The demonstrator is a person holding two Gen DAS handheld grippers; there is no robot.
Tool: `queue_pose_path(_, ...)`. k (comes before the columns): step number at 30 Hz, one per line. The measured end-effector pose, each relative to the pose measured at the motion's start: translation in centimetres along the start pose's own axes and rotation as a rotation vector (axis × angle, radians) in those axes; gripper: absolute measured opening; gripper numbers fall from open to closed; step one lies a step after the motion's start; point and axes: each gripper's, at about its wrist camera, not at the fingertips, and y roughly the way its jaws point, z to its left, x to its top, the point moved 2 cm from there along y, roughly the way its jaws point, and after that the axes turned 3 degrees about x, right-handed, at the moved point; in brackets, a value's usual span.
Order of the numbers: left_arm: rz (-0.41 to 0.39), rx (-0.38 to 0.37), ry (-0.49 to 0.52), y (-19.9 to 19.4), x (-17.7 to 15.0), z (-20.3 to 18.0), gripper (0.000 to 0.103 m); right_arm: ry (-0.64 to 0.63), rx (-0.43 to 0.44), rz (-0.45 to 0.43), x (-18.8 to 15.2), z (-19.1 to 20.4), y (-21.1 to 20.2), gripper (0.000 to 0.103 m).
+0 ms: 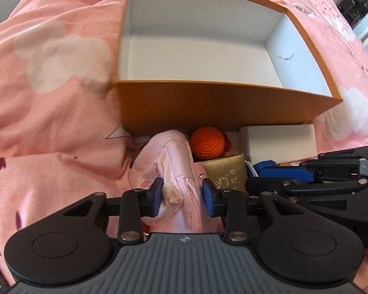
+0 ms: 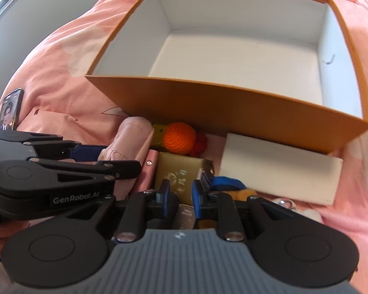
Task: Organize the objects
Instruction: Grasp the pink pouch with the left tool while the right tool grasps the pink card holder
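Several small things lie on a pink bed point(image 1: 49, 127) before an orange box point(image 1: 208, 107): a pink pouch point(image 1: 169, 161) pinched by the left tool point(image 1: 182, 193), a gold pouch point(image 2: 181, 171) between the right tool's point(image 2: 180, 193) parted blue fingers point(image 2: 197, 193), an orange ball point(image 1: 207, 142), a white block point(image 2: 279, 171). Only the right view shows a phone point(image 2: 11, 110).
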Motion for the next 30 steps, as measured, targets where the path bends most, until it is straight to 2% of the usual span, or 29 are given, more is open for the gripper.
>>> queue_pose_path(6, 0.004, -0.017, -0.037, -1.2, -0.1, 1.9, 0.028, 0.015, 0.095, 0.052, 1.4, 0.7, 1.3, 0.022)
queue_pose_path(9, 0.001, -0.016, -0.043, -1.4, -0.3, 2.2, 0.027, 0.034, 0.115, 0.097, 2.1, 1.0, 2.6, 0.034)
queue_pose_path(10, -0.001, -0.016, -0.045, -1.4, -0.3, 2.2, 0.027, 0.036, 0.118, 0.113, 2.2, 1.1, 3.2, 0.034)
queue_pose_path(16, -0.004, -0.019, -0.044, -1.3, -0.1, 2.5, 0.027, 0.077, 0.132, 0.202, 2.4, 0.9, 5.6, 0.034)
queue_pose_path(27, -0.013, -0.029, -0.043, -1.3, -0.2, 3.0, 0.029, 0.121, 0.199, 0.262, 1.8, 1.4, 7.7, 0.034)
queue_pose_path(30, -0.021, -0.037, -0.028, -1.4, -0.3, 2.6, 0.028, 0.117, 0.177, 0.253, 1.5, 1.7, 7.7, 0.024)
